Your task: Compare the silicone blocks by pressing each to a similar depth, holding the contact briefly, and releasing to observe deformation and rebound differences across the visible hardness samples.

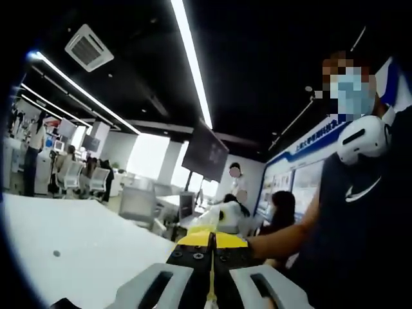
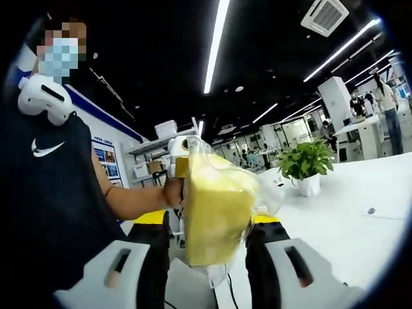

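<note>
Jaws come first in both views, rising from the bottom edge. In the left gripper view the left gripper has its jaws pressed together, with nothing between them. In the right gripper view the right gripper pinches a yellow silicone block wrapped in a clear plastic bag, raised off the white table.

The block looks soft and fairly light, likely to dent and recover, while the loose film looks slippery. A hold across its broad flat faces, clear of bunched film, seems safest.

Beside it stands a person in a dark sleeveless shirt, forearm reaching towards the block. Further off sit a potted plant on the table, shelving, seated people and ceiling light strips.
</note>
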Demonstrator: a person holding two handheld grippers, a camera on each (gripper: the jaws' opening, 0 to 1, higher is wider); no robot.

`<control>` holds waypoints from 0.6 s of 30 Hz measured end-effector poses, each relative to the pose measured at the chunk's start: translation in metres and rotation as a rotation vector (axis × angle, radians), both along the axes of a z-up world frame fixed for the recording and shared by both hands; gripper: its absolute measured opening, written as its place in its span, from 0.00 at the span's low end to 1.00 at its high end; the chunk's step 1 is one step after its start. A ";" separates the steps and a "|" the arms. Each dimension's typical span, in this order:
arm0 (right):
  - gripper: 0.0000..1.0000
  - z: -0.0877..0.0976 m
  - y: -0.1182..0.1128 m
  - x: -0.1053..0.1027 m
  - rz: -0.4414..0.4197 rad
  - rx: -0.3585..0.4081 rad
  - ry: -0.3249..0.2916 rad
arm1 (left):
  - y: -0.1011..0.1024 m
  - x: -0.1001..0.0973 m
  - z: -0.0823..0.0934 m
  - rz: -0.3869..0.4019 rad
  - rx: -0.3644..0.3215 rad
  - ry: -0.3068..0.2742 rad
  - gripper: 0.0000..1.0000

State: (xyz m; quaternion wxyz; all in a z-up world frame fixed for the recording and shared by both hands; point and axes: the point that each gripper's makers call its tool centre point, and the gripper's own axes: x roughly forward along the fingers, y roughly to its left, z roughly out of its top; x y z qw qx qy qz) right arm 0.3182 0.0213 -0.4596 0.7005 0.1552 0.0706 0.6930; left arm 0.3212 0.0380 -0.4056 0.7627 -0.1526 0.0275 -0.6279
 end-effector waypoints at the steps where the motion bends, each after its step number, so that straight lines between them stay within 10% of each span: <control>1: 0.36 0.001 0.000 0.000 0.000 0.001 0.001 | 0.000 0.000 0.000 0.000 0.001 0.000 0.00; 18: 0.18 0.004 -0.003 0.010 -0.060 -0.029 -0.017 | 0.007 0.006 -0.003 0.049 0.010 -0.009 0.00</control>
